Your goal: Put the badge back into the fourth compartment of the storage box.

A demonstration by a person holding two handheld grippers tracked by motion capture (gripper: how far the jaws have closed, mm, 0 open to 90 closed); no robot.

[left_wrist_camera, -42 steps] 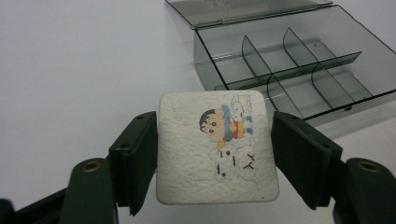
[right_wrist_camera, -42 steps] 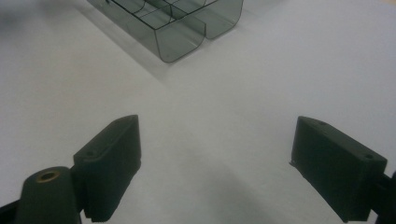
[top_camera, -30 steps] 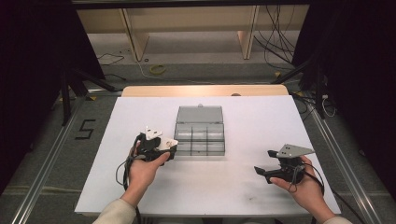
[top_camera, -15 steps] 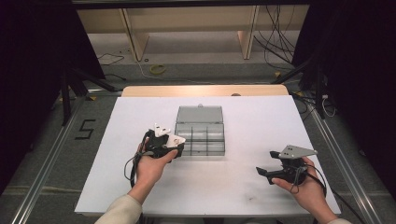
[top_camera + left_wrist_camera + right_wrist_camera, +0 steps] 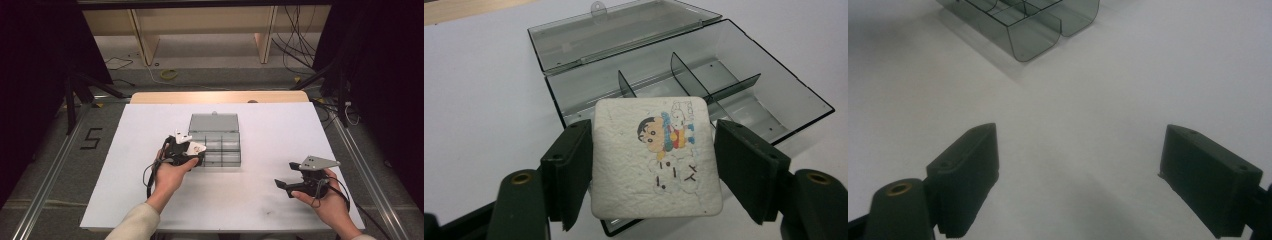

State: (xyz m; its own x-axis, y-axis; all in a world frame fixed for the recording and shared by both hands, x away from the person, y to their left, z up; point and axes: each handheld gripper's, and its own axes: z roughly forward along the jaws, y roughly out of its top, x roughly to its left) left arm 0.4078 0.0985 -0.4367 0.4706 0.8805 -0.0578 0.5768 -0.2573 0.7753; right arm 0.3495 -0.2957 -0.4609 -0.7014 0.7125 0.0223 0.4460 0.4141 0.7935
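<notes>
A clear grey compartment box [image 5: 220, 146] lies open in the middle of the white table, its lid folded back. My left gripper [image 5: 192, 156] hangs at the box's front left corner, shut on a square white coaster [image 5: 654, 157] with a cartoon print, held flat between the two jaws. In the left gripper view the coaster hovers over the near edge of the box [image 5: 684, 90], whose dividers show behind it. My right gripper [image 5: 287, 177] rests low at the table's front right, open, with only bare table between its jaws. In the right gripper view [image 5: 1078, 175] the box's corner [image 5: 1033, 30] lies far ahead.
The white table top [image 5: 125, 150] has a wooden strip [image 5: 220, 96] along its far edge. Cables and a yellow ring [image 5: 168, 74] lie on the floor beyond. Metal rails [image 5: 45, 175] run along both sides of the table.
My left hand has carried the coaster rightward and a little forward, from beside the box to its front left corner. The right gripper has stayed where it was.
</notes>
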